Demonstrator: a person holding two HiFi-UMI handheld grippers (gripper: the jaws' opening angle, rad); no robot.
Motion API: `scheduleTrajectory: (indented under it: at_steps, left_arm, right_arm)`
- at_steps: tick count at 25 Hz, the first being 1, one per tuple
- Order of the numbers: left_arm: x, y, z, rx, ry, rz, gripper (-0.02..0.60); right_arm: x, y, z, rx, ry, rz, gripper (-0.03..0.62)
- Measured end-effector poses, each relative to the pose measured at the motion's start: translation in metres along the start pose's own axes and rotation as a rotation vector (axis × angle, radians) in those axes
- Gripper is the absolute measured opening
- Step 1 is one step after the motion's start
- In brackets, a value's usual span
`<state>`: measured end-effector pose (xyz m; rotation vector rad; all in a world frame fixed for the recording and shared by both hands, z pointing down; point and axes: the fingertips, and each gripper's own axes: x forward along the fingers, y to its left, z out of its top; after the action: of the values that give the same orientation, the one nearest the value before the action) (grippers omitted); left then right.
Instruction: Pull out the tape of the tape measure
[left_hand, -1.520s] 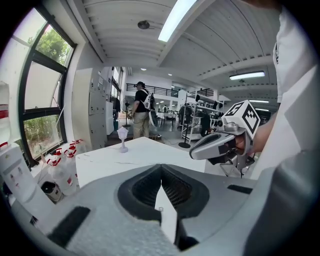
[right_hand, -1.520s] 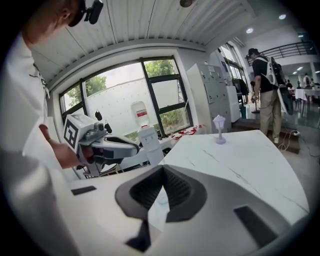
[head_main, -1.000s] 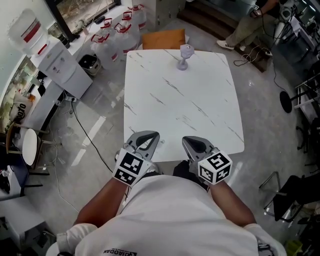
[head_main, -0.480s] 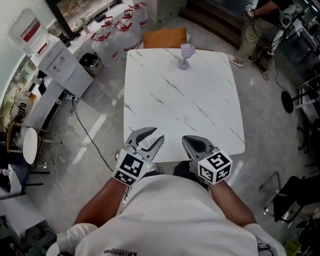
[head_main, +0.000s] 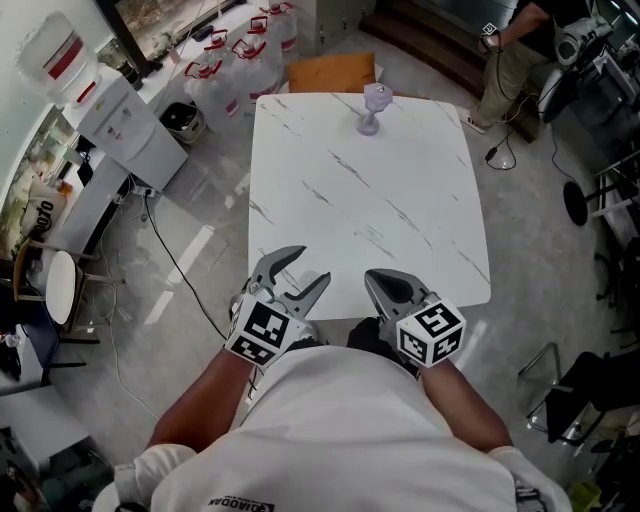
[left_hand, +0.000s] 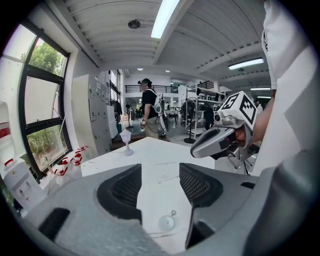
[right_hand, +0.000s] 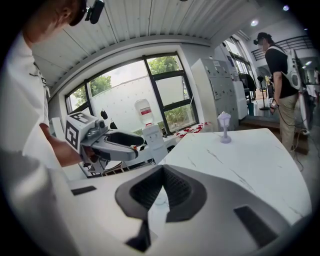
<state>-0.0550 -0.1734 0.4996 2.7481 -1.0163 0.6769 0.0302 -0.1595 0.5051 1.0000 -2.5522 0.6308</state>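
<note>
A small round white case with a metal ring (left_hand: 166, 222), possibly the tape measure, lies on the white marble table (head_main: 370, 200) near its front edge, just below my left gripper (left_hand: 160, 182). The left gripper (head_main: 312, 265) hovers over the table's near edge with its jaws opening and nothing between them. Beside it, my right gripper (head_main: 378, 282) is shut and empty, its pads together (right_hand: 162, 190). In the head view the grippers hide the case. Each gripper shows in the other's view, the right (left_hand: 200, 150) and the left (right_hand: 132, 150).
A small lavender lamp-shaped ornament (head_main: 372, 108) stands at the table's far end, with an orange seat (head_main: 330, 72) behind it. Water jugs (head_main: 230, 60) and a dispenser (head_main: 120, 120) stand at the left. A person (head_main: 510, 50) and floor cables are at the far right.
The left gripper's jaws have spread from shut to wide apart. The right gripper has stayed still. The person at the far right has shifted.
</note>
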Motion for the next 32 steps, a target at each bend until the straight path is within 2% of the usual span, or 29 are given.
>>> scheduleTrajectory:
  at_steps: [3,5,8,15,22,32]
  left_arm:
    - [0.002,-0.003,-0.008,0.049,0.052,-0.026,0.245]
    - [0.007,-0.009,-0.023,0.125,0.118,-0.068,0.235]
    - [0.016,-0.016,-0.055,0.241,0.236,-0.116,0.233]
    - [0.043,-0.025,-0.138,0.361,0.451,-0.202,0.23]
    - [0.069,-0.026,-0.197,0.342,0.605,-0.265,0.235]
    - [0.089,-0.028,-0.224,0.329,0.698,-0.301,0.235]
  right_arm:
    - [-0.002,0.001,0.0,0.002,-0.002,-0.001,0.006]
    - [-0.004,0.0,-0.003,0.004,0.0,0.0,0.006]
    - [-0.007,0.0,-0.009,0.012,0.005,0.002,0.006]
    - [-0.015,-0.004,-0.02,0.033,0.014,-0.009,0.006]
    - [-0.027,-0.016,-0.025,0.042,0.019,-0.029,0.006]
    - [-0.04,-0.035,-0.025,0.05,0.025,-0.053,0.006]
